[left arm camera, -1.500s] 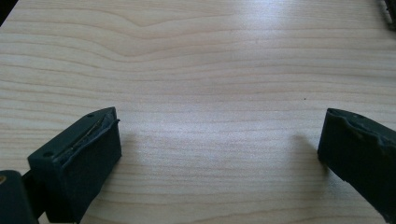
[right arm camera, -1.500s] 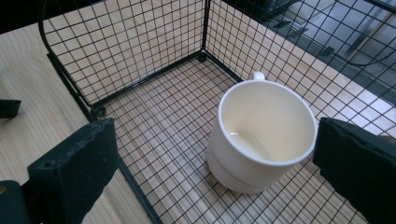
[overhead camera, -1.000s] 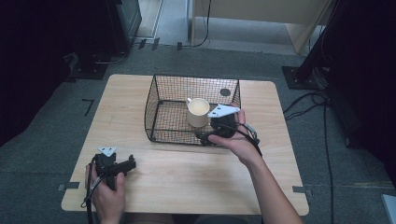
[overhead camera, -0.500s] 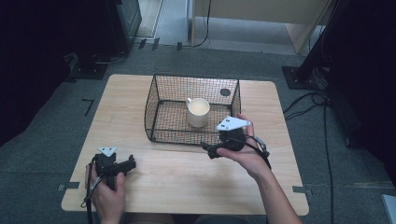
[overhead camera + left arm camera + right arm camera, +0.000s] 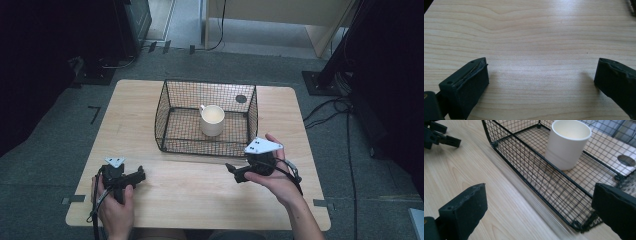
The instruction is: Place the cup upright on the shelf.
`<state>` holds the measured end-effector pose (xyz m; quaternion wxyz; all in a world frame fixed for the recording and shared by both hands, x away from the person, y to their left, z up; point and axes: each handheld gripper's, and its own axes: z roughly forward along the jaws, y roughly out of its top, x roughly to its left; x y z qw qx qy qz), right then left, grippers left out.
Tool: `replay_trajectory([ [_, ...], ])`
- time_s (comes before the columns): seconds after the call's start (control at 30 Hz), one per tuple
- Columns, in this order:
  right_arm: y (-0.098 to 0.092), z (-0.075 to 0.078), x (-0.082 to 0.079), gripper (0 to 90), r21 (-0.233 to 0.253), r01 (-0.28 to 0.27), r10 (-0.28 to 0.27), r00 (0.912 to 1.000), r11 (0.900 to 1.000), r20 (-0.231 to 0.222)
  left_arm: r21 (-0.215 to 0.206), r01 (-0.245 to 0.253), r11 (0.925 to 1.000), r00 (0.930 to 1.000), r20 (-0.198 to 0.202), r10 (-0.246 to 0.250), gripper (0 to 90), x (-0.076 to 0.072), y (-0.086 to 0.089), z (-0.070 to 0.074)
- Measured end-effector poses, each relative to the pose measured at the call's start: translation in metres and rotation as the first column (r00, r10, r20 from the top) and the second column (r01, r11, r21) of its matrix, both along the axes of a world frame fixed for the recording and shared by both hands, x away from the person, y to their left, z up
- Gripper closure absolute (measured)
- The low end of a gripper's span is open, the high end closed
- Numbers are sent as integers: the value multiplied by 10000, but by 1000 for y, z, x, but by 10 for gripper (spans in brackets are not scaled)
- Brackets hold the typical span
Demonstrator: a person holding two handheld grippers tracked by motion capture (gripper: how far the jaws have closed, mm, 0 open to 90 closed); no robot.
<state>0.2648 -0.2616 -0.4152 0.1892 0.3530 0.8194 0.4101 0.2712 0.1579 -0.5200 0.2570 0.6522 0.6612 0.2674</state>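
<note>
A cream mug (image 5: 212, 120) (image 5: 567, 143) stands upright inside a black wire basket (image 5: 172, 145) (image 5: 524, 172) at the middle of the wooden table (image 5: 200, 190). My right gripper (image 5: 231, 170) (image 5: 539, 212) hovers in front of the basket's near right corner, outside it, open with nothing between its jaws. My left gripper (image 5: 137, 175) (image 5: 541, 85) rests low at the table's near left, open over bare wood. In the right gripper view the left gripper (image 5: 439, 135) appears farther off at the top left.
A dark round hole (image 5: 241, 99) marks the table behind the basket's far right corner. Cables (image 5: 345, 120) run over the grey floor to the right of the table. A black stand base (image 5: 320, 82) sits near the far right corner.
My right gripper has pulled back out of the basket toward the near edge, leaving the mug standing inside. The left gripper has stayed put.
</note>
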Motion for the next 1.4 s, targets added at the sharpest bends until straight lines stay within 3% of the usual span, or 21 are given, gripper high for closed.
replay_trajectory([
  [0.23,-18,-8,-12,2,398,350,-345,9993,9986,-140,-1,0,10000,10000,0,0,0,0,0,0],
  [0.6,-53,-28,-28,2,332,1306,-1293,9909,9909,-385,18,18,10000,10000,-20,-18,0,0,0,0],
  [1.0,-99,-60,-45,5,437,2568,-2542,9654,9655,-574,16,19,10000,10000,-18,-19,0,0,0,0],
  [1.23,-125,-77,-53,14,441,3324,-3287,9415,9421,-745,19,18,10000,10000,-16,-18,0,0,0,0],
  [1.4,-144,-90,-60,14,137,3752,-3724,9234,9268,-932,20,22,10000,10000,-24,-22,0,0,0,0],
])
